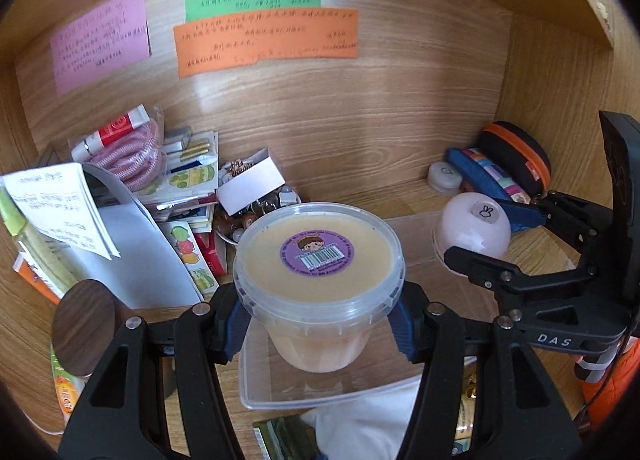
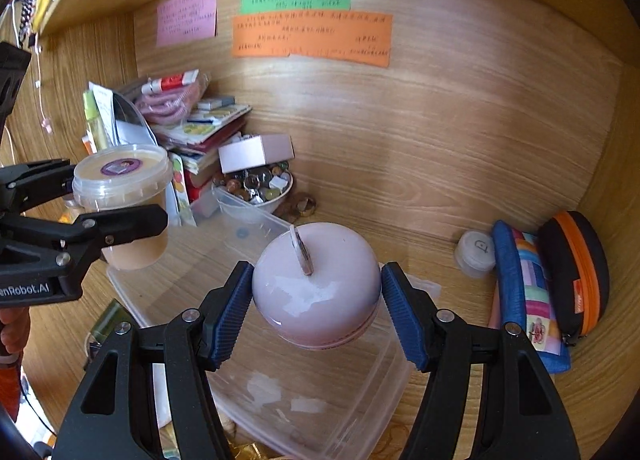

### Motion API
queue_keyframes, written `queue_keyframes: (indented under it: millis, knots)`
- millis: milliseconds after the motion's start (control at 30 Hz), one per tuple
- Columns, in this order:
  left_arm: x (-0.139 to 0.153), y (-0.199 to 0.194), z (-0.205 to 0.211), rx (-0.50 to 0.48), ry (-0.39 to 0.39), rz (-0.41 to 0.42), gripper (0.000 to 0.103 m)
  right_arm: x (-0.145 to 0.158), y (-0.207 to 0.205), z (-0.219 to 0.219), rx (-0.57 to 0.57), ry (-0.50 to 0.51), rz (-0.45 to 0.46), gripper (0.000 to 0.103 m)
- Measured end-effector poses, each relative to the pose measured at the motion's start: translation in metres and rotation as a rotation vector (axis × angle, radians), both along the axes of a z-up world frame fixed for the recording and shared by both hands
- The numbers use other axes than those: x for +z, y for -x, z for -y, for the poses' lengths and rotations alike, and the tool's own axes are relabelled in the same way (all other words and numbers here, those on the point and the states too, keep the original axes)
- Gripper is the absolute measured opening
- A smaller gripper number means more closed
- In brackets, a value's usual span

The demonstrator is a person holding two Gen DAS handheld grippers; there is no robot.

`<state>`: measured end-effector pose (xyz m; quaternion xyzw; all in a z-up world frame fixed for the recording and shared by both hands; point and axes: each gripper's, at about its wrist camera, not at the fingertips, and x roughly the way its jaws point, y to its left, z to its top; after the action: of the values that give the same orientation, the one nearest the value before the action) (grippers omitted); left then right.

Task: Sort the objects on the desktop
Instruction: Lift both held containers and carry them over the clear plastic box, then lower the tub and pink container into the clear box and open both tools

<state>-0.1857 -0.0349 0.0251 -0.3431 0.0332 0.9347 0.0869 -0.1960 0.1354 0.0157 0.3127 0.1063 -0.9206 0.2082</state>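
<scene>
Both grippers carry containers above a clear plastic tray [image 2: 256, 220] on the wooden counter [image 2: 440, 272].
Left gripper [image 1: 320, 330] jaws clamp a lidded translucent tub of beige paste [image 1: 320, 260]; right gripper [image 2: 316, 312] jaws clamp a glossy pale-pink rounded jar [image 2: 316, 284].

Pink [image 1: 100, 40], green [image 1: 253, 2], orange notes [image 1: 266, 40] (handwritten) on wooden back panel [image 1: 360, 108].
</scene>
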Motion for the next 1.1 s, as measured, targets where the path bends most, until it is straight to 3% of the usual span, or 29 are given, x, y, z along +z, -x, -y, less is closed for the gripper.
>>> queue_keyframes:
  millis: [333,800,1100]
  knots:
    - [-0.033,0.031,0.002,-0.011,0.014,0.096,0.058,-0.025,0.023,0.012,0.031,-0.051,0.09,0.062]
    - [-0.067,0.045,-0.005,-0.042,0.044,0.201,0.058,-0.051,0.04,0.016,0.072,-0.106,0.213,0.062]
    - [-0.08,0.045,-0.011,-0.064,0.076,0.235,0.058,-0.062,0.044,0.032,0.11,-0.221,0.278,0.062]
